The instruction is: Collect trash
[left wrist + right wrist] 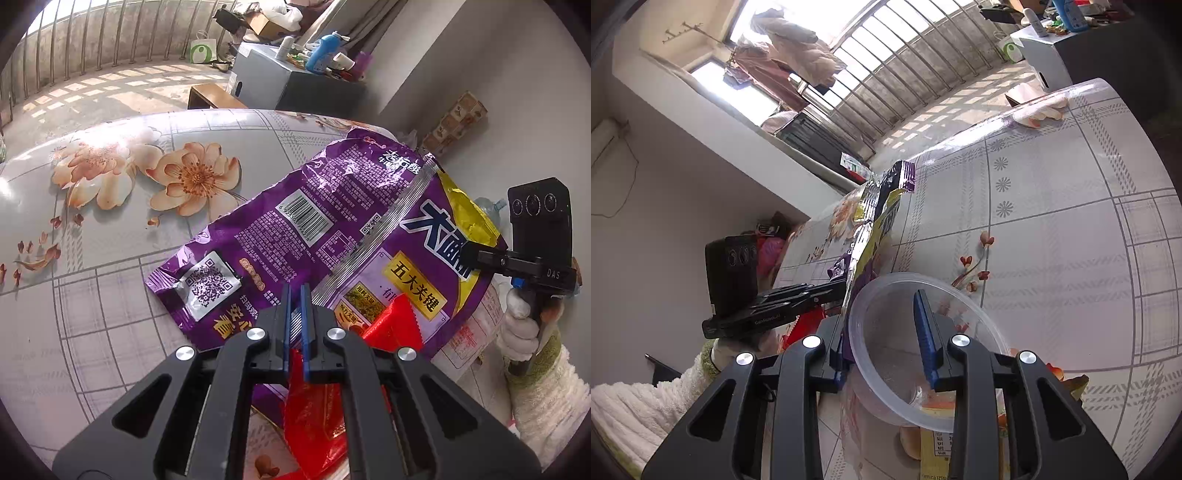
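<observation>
A large purple snack bag (332, 221) lies crumpled on the flowered table (110, 295). My left gripper (295, 290) is shut, its tips pinching the bag's near edge. A red wrapper (395, 325) lies on the bag under those jaws. In the right wrist view the purple bag (882, 210) shows edge-on, with my left gripper (844, 288) at its crumpled end and the red wrapper (809, 325) below. My right gripper (879, 306) straddles the wall of a clear plastic bowl (890, 369): one finger outside beside the bag, one inside, with a gap left. In the left wrist view my right gripper (467, 254) touches the bag's yellow right edge.
A gloved hand (517, 325) in a white fleece sleeve holds the right gripper. A yellow-labelled wrapper (934, 450) lies under the bowl. Beyond the table stand a grey cabinet (266, 74) with bottles, a wooden stool (210, 96) and a railing. A wall runs close on the right.
</observation>
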`<state>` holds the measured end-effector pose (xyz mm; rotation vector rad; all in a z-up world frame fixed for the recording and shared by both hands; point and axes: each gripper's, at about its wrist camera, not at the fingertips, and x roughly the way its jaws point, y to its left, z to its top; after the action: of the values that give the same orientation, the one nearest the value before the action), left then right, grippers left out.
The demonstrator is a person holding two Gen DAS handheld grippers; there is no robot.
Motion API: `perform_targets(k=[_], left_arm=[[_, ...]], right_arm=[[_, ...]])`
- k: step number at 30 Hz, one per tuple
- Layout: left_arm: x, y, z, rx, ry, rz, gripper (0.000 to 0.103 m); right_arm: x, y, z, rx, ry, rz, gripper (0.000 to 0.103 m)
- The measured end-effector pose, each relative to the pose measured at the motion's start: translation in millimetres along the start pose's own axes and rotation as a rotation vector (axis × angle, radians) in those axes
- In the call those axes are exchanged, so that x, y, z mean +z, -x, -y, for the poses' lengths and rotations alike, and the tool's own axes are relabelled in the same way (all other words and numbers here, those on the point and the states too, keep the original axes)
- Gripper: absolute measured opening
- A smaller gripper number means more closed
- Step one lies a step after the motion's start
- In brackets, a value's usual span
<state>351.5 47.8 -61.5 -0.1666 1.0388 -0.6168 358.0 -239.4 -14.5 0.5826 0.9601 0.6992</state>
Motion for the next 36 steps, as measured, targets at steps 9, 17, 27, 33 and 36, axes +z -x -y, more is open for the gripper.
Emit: perform_targets(k=[9,17,27,33,36], left_arm=[[-68,35,7,-0.080,0.073,0.001,0.003],[-117,66,13,-0.102,0.115,0.014,0.003],[-119,137,15,-0.011,0.130,0.200,0.035],[-143,182,19,0.024,0.122,0.257,0.042],[-164,196,17,0.016,0.141,0.258,0.042]], right_arm=[[-84,4,-27,0.102,-0.058,-0.022,0.018],[-149,20,-58,0.079,-0.061,-0.015,0.018],[-160,77,-122,-0.330,0.165,0.066,0.064],[-177,118,-142,-0.414,0.168,0.168,0.065],[-195,132,-145,-0.403,0.135,0.202,0.065]])
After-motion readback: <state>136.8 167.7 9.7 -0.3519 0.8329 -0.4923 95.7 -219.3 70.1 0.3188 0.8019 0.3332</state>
